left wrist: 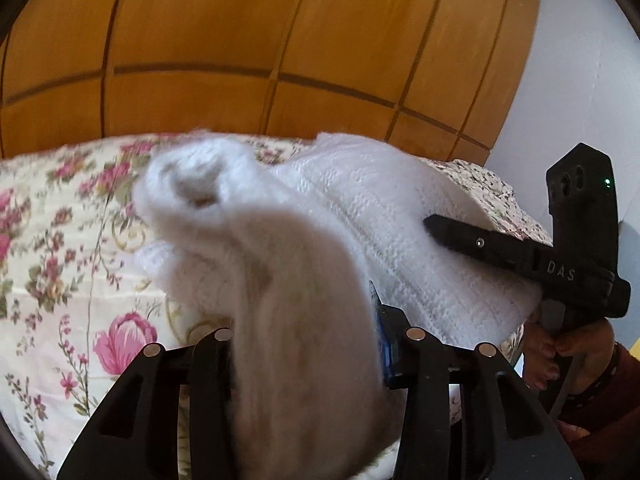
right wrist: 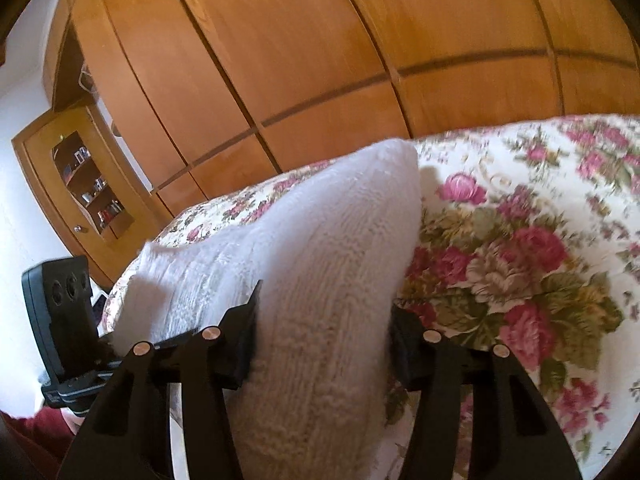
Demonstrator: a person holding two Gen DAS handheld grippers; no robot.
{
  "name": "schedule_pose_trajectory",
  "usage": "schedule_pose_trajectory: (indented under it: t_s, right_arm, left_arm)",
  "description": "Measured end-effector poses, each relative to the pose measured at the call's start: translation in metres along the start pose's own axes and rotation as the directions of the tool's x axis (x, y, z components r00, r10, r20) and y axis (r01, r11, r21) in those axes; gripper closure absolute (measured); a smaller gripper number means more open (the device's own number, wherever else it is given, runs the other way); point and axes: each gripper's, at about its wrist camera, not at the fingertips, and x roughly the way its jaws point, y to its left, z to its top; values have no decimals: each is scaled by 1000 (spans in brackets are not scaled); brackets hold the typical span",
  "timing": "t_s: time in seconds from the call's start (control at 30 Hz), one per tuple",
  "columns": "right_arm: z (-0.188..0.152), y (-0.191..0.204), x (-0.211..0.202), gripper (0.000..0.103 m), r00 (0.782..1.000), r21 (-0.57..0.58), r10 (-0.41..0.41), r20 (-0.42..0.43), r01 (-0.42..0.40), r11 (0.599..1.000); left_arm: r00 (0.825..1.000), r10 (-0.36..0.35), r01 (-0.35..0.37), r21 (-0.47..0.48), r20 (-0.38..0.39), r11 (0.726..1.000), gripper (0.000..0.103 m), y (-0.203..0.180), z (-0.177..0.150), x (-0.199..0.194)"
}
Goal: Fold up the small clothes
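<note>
White knitwear fills the middle of both views: a small woolly garment (left wrist: 384,220) lifted off a bed covered by a rose-patterned bedspread (left wrist: 60,240), which serves as the landmark here. The left tool (left wrist: 308,344) has its jaws partly closed on a bunched fold of the garment, the wool packed between them and spilling forward over the bedspread in a blurred, rounded lump. Across the garment from it, toward the bedspread's far right corner, the right tool (left wrist: 500,248) shows as a black finger lying against the knit, with a hand (left wrist: 560,352) in a dark red sleeve gripping its handle below. From the right wrist view, the right tool (right wrist: 324,332) is likewise partly closed, its two black fingers pressing either side of a thick ribbed fold of the garment (right wrist: 328,264), which rises to a point above the bedspread (right wrist: 520,260). The left tool's body (right wrist: 64,312) sits at the near left edge of the bedspread, at the garment's other end. The garment therefore hangs stretched between the two tools, raised above the bedspread rather than lying flat on it. Behind the bed stands a wooden wardrobe (right wrist: 320,60) with panelled doors, and left of it a small corner cabinet (right wrist: 88,184) with shelves holding little items too small to identify.
</note>
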Motion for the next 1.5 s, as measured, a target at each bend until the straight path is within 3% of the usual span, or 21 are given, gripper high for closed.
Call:
schedule_pose_trajectory:
  t_s: [0.23,0.4,0.6,0.8,1.1,1.2,1.27,1.3,1.33,1.37,1.5]
  right_arm:
    - [-6,-8,-36,51,994,-53,-50,102,55,997]
    - [-3,-24,-58,51,980,-85,-113,165,129,988]
    - [6,-64,-73,51,955,-35,-199,222,211,977]
    - [27,-109,-87,51,912,-19,-293,286,311,950]
    - [49,-186,-84,51,823,23,-462,331,482,876]
    - [47,-218,-76,51,807,85,-519,280,518,851]
    - [40,-245,-67,49,804,166,-567,181,543,823]
    - [37,-258,-66,47,808,224,-574,134,540,812]
    - [33,-275,-70,42,838,303,-534,110,484,821]
    - [30,-280,-73,36,850,331,-515,112,457,826]
    - [25,-284,-79,24,849,355,-520,89,461,813]
  left_arm:
    - [999,-20,16,119,40,993,62,-25,13,5]
    - [997,-68,58,196,45,979,61,-49,35,31]
    - [991,-122,103,277,54,955,61,-83,65,76]
    - [984,-160,129,321,72,938,61,-116,97,131]
    - [983,-180,153,378,37,913,62,-166,119,217]
    - [986,-158,167,345,-55,924,62,-166,117,261]
    - [985,-140,164,265,-104,950,62,-153,110,282]
    - [982,-152,175,237,-109,956,61,-146,110,285]
    - [977,-179,199,204,-116,958,59,-141,109,285]
    - [971,-204,223,169,-124,960,57,-134,109,285]
    - [953,-252,269,84,-170,959,44,-121,103,284]
